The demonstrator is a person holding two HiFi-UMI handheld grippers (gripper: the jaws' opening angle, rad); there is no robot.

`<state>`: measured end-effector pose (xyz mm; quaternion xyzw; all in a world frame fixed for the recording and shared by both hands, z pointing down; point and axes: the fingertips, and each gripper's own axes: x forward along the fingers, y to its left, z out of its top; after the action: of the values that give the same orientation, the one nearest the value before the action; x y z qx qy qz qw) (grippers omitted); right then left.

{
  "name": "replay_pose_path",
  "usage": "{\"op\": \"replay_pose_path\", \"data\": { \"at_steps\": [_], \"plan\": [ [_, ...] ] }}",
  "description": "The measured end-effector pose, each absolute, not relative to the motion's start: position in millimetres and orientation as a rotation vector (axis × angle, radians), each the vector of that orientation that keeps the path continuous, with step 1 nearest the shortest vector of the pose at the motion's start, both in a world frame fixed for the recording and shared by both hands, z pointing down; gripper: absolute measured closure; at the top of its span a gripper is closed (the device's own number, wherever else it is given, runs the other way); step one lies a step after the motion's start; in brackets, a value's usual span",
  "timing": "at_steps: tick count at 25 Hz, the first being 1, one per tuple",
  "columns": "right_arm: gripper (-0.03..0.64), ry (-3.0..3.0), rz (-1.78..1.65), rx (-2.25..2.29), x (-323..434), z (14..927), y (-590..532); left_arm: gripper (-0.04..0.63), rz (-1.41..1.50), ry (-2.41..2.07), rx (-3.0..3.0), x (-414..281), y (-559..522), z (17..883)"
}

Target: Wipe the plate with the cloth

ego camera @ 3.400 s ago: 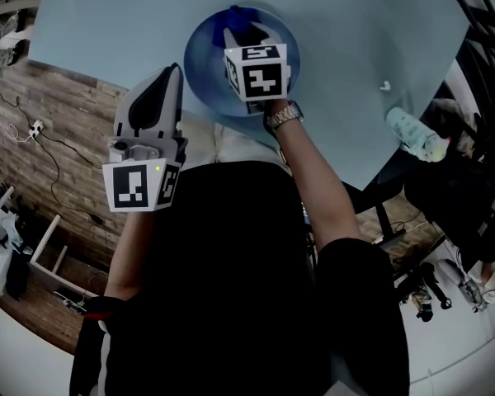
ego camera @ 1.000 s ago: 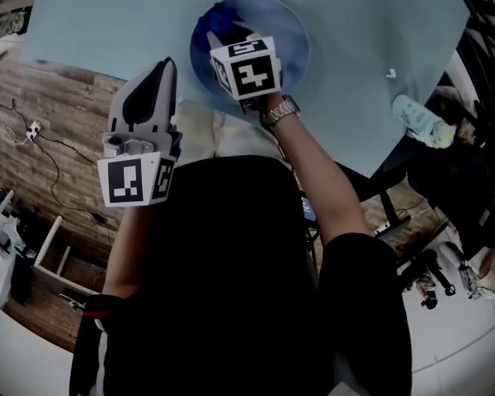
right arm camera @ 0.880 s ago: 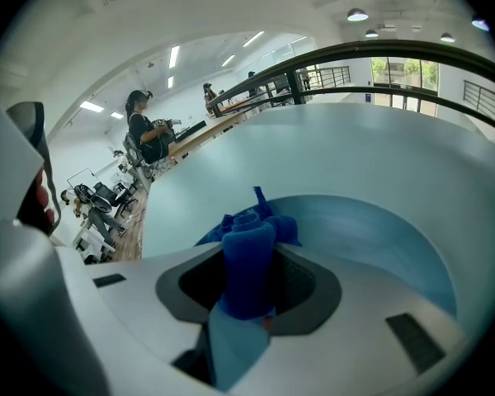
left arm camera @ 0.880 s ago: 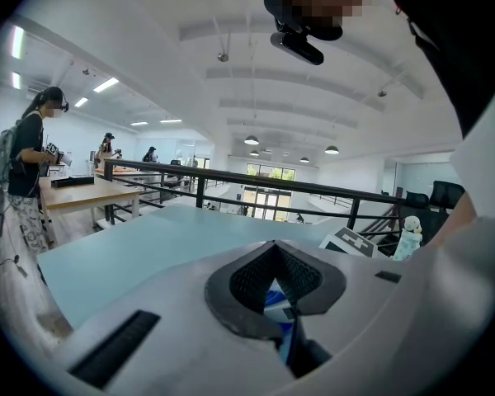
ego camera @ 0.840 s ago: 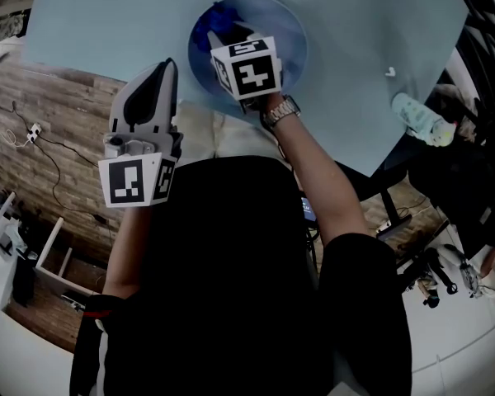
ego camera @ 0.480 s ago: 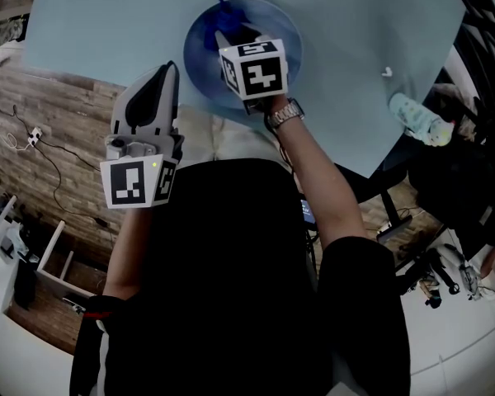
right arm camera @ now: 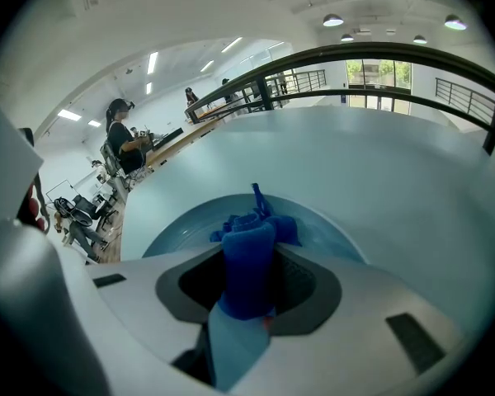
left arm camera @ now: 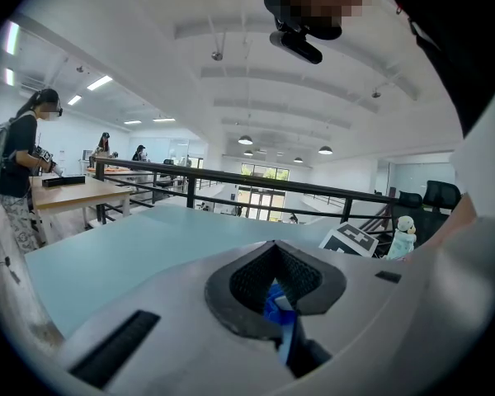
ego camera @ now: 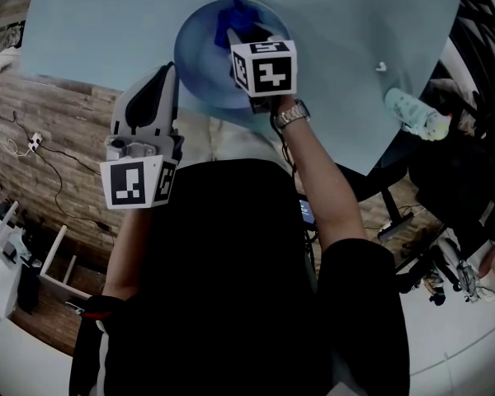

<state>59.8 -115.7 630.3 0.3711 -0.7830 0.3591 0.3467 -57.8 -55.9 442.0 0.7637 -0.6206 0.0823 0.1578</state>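
Head view, nearest first: the left gripper [ego camera: 163, 77] hangs level at the near edge of the table [ego camera: 99, 23], just short of the plate [ego camera: 200, 66], and points forward. Its jaws are together. Only a small blue bit shows in the slit, and I cannot tell what it is.

Further out, the right arm stretches forward with the forearm straight and a watch [ego camera: 287, 115] on the wrist. The right gripper [ego camera: 242, 33] tips down over the plate, jaws clamped on the cloth [ego camera: 233, 15]. The blue wad bulges past the tips and seems to rest on the plate's far half, near the rim.

This reads as mid-wipe. Next the wad wants sweeping back across the near half. Nothing holds the plate, so the pressure should be gentle, or the left gripper could steady the rim.
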Motion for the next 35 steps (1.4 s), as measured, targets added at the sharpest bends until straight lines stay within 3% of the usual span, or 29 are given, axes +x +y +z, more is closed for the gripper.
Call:
{"op": "replay_pose_path", "data": {
  "at_steps": [19,35],
  "plan": [
    [0.498,-1.871,0.947,1.12,102.7,622.6,-107.6,0.595,0.236,-1.733,2.222,-48.0,-52.4,439.1],
    [0.497,-1.963,1.002,1.022,22.6,604.8,-82.3,0.595,0.241,-1.719,2.234,-80.8,-51.0,438.5]
  ]
}}
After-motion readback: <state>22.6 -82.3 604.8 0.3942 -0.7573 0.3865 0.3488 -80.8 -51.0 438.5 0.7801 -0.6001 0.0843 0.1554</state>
